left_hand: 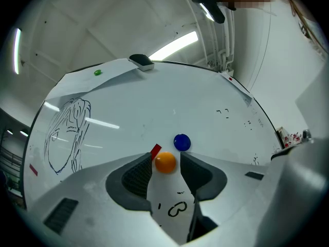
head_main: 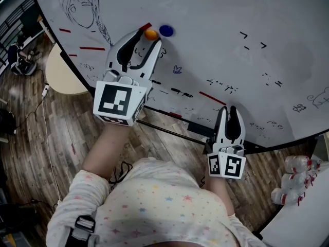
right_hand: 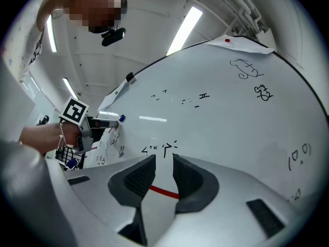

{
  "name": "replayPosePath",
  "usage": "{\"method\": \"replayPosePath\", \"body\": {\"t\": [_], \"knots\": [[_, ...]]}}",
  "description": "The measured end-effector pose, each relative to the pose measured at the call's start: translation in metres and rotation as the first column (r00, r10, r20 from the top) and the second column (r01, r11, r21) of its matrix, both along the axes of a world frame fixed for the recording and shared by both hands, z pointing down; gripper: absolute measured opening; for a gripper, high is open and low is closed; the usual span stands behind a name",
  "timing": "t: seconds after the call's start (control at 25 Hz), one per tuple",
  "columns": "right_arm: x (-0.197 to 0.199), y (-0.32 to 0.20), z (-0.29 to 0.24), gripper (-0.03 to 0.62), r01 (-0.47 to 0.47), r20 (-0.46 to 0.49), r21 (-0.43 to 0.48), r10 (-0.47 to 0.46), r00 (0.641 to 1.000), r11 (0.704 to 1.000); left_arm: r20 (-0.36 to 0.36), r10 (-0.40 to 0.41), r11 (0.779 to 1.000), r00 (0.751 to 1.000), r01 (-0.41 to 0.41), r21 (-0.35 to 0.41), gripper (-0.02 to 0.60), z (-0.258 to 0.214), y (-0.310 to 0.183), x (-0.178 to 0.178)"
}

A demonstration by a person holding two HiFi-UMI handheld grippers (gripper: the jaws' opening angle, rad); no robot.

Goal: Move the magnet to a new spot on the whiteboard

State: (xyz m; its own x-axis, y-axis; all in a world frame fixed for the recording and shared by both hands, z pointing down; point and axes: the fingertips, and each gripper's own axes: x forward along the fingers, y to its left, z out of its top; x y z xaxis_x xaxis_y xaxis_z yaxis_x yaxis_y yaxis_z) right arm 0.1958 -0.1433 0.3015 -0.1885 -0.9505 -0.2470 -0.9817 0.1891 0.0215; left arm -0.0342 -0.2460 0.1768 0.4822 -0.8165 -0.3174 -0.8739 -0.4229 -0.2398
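At upper centre of the head view, the left gripper [head_main: 148, 39] is pressed up to the whiteboard [head_main: 221, 14] with the orange magnet [left_hand: 165, 162] sitting between its jaw tips. The jaws are apart and bracket it closely; a sliver of board shows on each side (no firm pinch yet). A blue magnet [left_hand: 182, 142] sits just beside it, up and to the right, and a short red strip [left_hand: 155, 150] touches its upper left edge. At lower right, the right gripper [head_main: 229, 113] points at the board's lower edge, its jaws slightly parted and empty, over a red marker line [right_hand: 164, 191].
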Motion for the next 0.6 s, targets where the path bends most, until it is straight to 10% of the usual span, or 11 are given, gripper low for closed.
{"method": "replayPosePath", "body": {"t": [0.6], "knots": [[-0.0092,-0.0039,0.0019,0.089,0.013,0.003,-0.001,-0.012,1.000,1.000,-0.033,0.011,1.000,0.999,-0.010,0.010,0.156,-0.0013,0.0085,-0.0068]]}}
